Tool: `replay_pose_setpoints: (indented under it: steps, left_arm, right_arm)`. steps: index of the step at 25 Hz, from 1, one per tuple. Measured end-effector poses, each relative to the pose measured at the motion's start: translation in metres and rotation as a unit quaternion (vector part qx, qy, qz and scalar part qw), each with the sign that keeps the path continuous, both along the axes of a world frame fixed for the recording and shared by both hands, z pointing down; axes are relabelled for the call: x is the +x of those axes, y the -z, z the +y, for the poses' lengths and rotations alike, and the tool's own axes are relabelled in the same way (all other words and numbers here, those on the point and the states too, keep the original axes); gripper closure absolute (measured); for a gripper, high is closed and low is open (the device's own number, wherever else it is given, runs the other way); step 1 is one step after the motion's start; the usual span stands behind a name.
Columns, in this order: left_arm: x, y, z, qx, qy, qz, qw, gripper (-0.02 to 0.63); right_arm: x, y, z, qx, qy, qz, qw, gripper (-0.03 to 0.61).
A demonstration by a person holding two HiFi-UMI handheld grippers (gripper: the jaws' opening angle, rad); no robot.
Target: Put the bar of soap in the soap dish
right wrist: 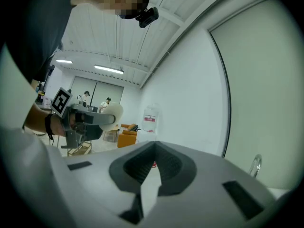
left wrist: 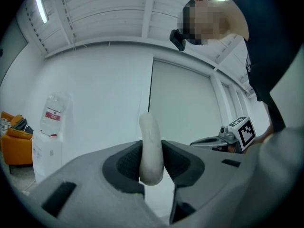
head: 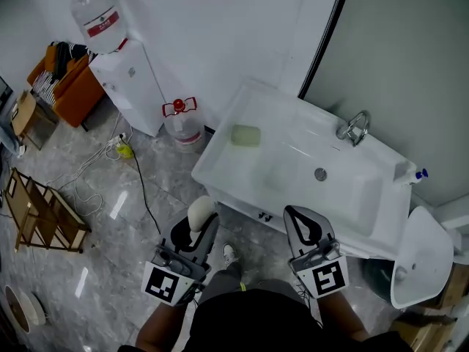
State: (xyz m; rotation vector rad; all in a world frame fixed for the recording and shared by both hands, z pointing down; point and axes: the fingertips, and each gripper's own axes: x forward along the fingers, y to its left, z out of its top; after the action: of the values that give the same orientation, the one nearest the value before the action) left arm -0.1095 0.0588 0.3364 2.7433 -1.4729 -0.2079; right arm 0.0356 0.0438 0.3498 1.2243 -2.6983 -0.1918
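A white oval bar of soap [head: 201, 211] stands on edge between the jaws of my left gripper [head: 198, 224], which is shut on it. In the left gripper view the soap [left wrist: 151, 144] sticks up above the pads of that left gripper [left wrist: 152, 159]. My right gripper [head: 300, 220] is beside it, shut with nothing in it; its tips meet in the right gripper view [right wrist: 154, 148]. Both hang over the floor just in front of the white sink [head: 220, 169]. A pale green soap dish [head: 245, 135] lies on the sink's far left part, well ahead of the soap.
A chrome faucet [head: 354, 128] stands at the sink's back, with a blue-capped bottle [head: 415, 174] at its right end. A water dispenser [head: 128, 79], a spare water bottle [head: 181, 123] and cables [head: 95, 163] are on the floor to the left. A white basin [head: 419, 259] stands at right.
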Motion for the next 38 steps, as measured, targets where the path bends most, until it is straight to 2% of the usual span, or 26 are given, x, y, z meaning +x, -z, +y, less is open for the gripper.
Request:
replay_pose_setpoints:
  steps: [7, 13, 25, 31, 38]
  left_arm:
    - [-0.021, -0.001, -0.033, -0.004, -0.017, 0.021, 0.9996, 0.494]
    - [-0.025, -0.005, -0.054, -0.006, -0.024, 0.027, 0.9993, 0.494]
    - [-0.01, 0.015, -0.101, 0.015, -0.028, -0.003, 0.9995, 0.494]
    - [-0.007, 0.012, -0.124, 0.005, -0.026, 0.009, 0.9996, 0.494]
    - [-0.001, -0.013, -0.15, -0.028, -0.026, 0.011, 0.9992, 0.494]
  right_arm:
    - [-0.021, 0.0, -0.025, -0.007, -0.016, 0.009, 1.0, 0.566]
    - [-0.013, -0.003, -0.047, -0.009, -0.036, 0.02, 0.999, 0.566]
    - [0.002, 0.004, -0.104, 0.01, -0.03, -0.002, 0.999, 0.566]
    - [0.0, 0.004, -0.123, 0.009, -0.023, 0.003, 1.0, 0.566]
    - [0.006, -0.014, -0.14, -0.019, -0.029, 0.011, 0.999, 0.566]
